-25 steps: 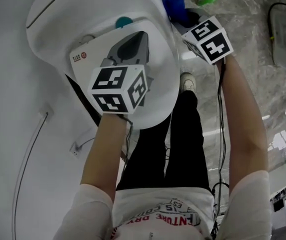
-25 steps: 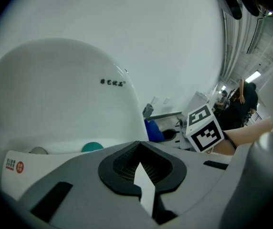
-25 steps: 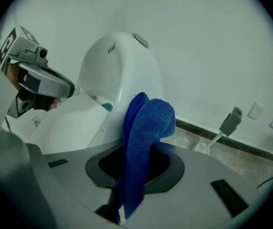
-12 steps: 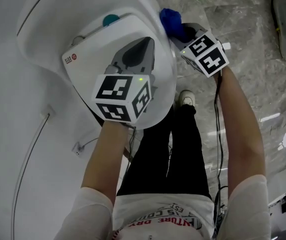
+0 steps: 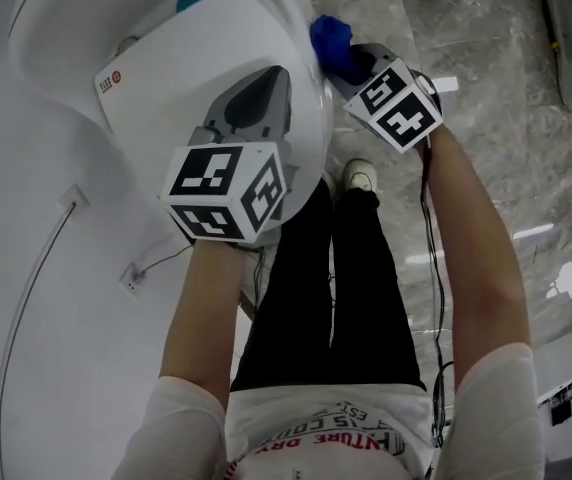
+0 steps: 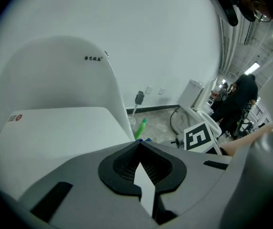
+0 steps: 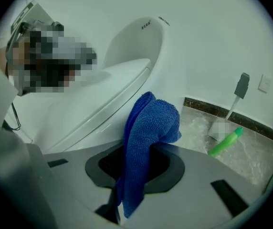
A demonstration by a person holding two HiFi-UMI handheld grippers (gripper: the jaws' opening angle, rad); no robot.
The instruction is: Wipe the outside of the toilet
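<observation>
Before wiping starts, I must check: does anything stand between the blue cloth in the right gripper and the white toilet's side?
Nothing visible does. The blue microfibre cloth, clamped in the right gripper, faces the white ceramic toilet directly. The green plastic bottle lies well aside.

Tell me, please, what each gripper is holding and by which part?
The right gripper is shut on the cloth, pinching a fold of it; most of it bunches beyond the jaws. The left gripper, jaws together, holds nothing.
</observation>
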